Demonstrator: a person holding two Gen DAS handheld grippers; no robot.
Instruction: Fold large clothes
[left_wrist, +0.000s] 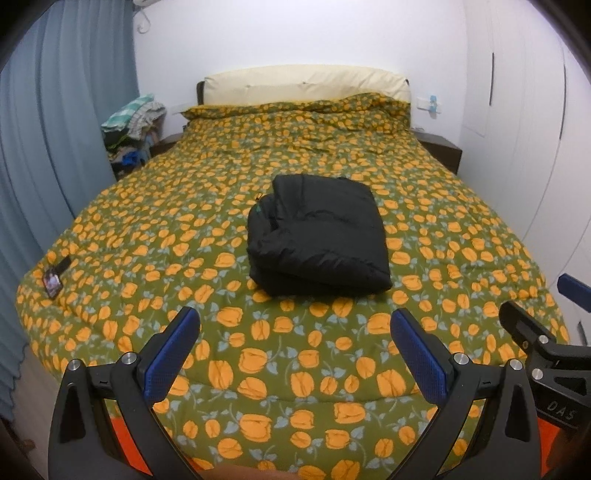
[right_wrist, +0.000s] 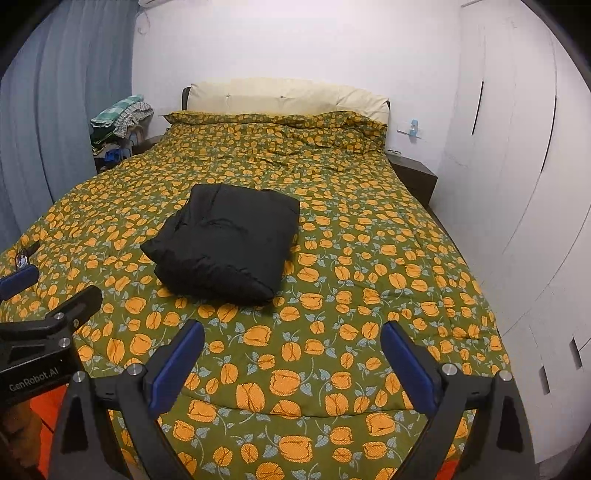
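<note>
A black padded jacket (left_wrist: 317, 236) lies folded into a thick rectangle in the middle of the bed; it also shows in the right wrist view (right_wrist: 229, 240). My left gripper (left_wrist: 295, 332) is open and empty, held above the foot of the bed, well short of the jacket. My right gripper (right_wrist: 291, 343) is open and empty, also over the foot of the bed, to the right of the left one. The right gripper shows at the right edge of the left wrist view (left_wrist: 535, 332), and the left gripper shows at the left edge of the right wrist view (right_wrist: 55, 314).
The bed has a green quilt with orange flowers (left_wrist: 258, 369) and a cream headboard (left_wrist: 306, 83). A phone (left_wrist: 53, 280) lies near the quilt's left edge. A pile of clothes (left_wrist: 129, 125) and blue curtains (left_wrist: 55, 129) stand left. A nightstand (right_wrist: 413, 177) and white wardrobe (right_wrist: 517, 184) stand right.
</note>
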